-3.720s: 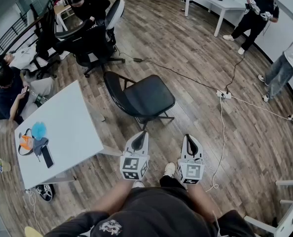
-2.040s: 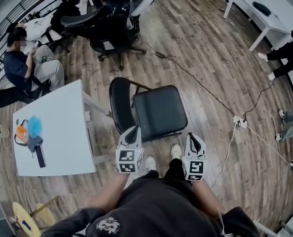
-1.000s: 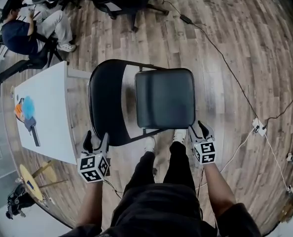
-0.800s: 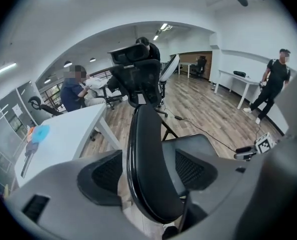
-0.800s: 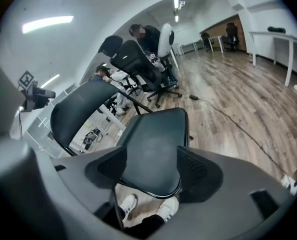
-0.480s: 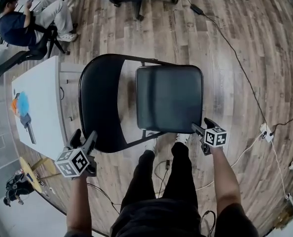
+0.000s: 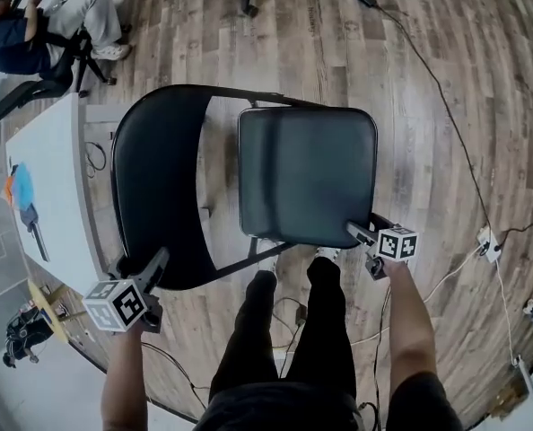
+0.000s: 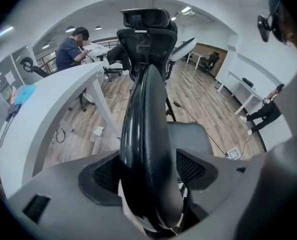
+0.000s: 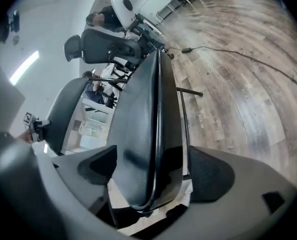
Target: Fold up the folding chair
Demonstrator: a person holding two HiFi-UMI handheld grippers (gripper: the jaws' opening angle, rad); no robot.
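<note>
The black folding chair stands unfolded below me, its curved backrest (image 7: 159, 182) at the left and its padded seat (image 7: 307, 173) at the right. My left gripper (image 7: 143, 260) straddles the near end of the backrest (image 8: 146, 134); its jaws have just been opening and stand wide on either side of it. My right gripper (image 7: 363, 227) is at the seat's near right corner. Its jaws have just been opening too. The edge of the seat (image 9: 148, 134) runs between them with gaps at both pads.
A white table (image 7: 65, 178) with small items stands close to the backrest's left. A cable (image 7: 428, 70) crosses the wooden floor to a power strip (image 7: 488, 241). My legs (image 7: 284, 330) are just below the seat. A seated person (image 7: 33, 12) and office chairs (image 8: 143, 29) are beyond.
Both grippers have come down onto the chair. The left slid along the backrest's near end, and the right stayed at the seat corner with its jaws spread wider.
</note>
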